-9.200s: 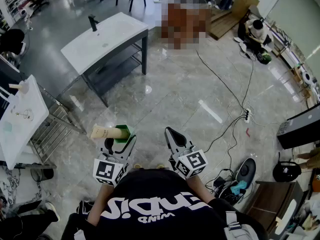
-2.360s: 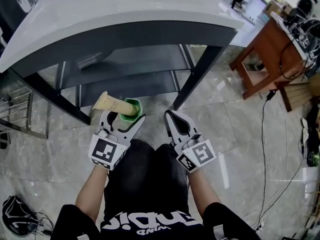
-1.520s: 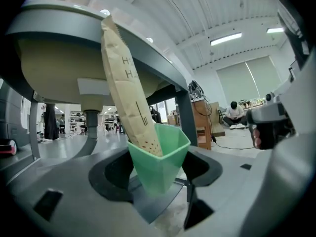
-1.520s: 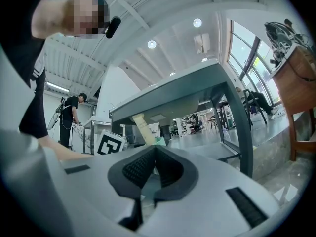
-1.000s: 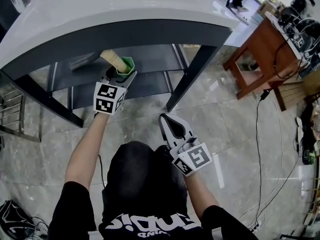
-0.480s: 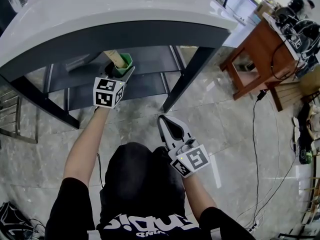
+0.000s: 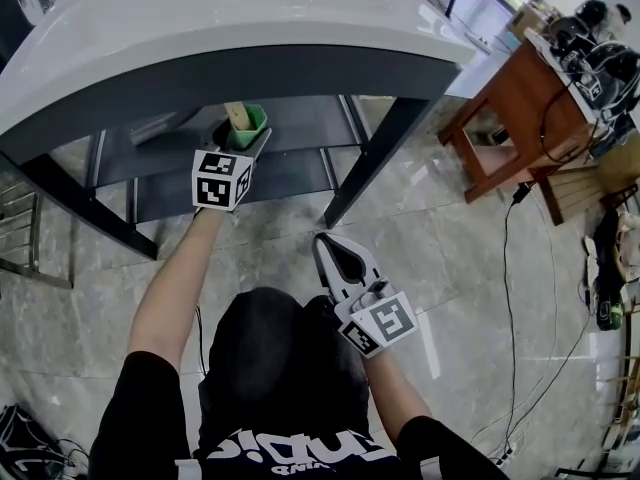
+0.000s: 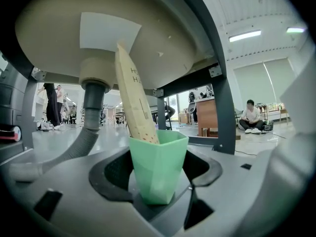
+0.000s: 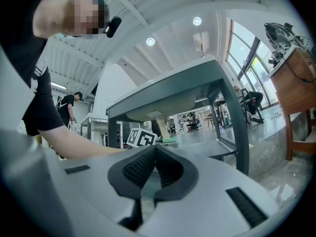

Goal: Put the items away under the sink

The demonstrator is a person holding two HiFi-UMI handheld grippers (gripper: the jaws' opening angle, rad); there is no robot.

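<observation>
My left gripper [image 7: 243,136] is shut on a green cup [image 7: 250,120] with a tan tube [image 7: 236,114] standing in it. It holds them just over the upper grey shelf [image 7: 300,118] under the white sink [image 7: 250,18]. In the left gripper view the cup [image 8: 158,167] sits between both pads and the tube [image 8: 134,102] leans left toward the basin's underside [image 8: 98,28]. My right gripper [image 7: 328,249] hangs back near the person's knees, above the floor. Its jaws [image 9: 155,149] are shut with nothing between them.
A dark sink leg [image 7: 375,158] slants down right of the shelves, with a lower shelf [image 7: 270,173] beneath. A grey drain hose [image 8: 81,137] hangs left of the cup. A wooden table [image 7: 515,98] and floor cables [image 7: 515,228] lie to the right.
My left gripper has carried the cup a little to the right under the sink and rolled, so the tube stands more upright. The right gripper has stayed put.
</observation>
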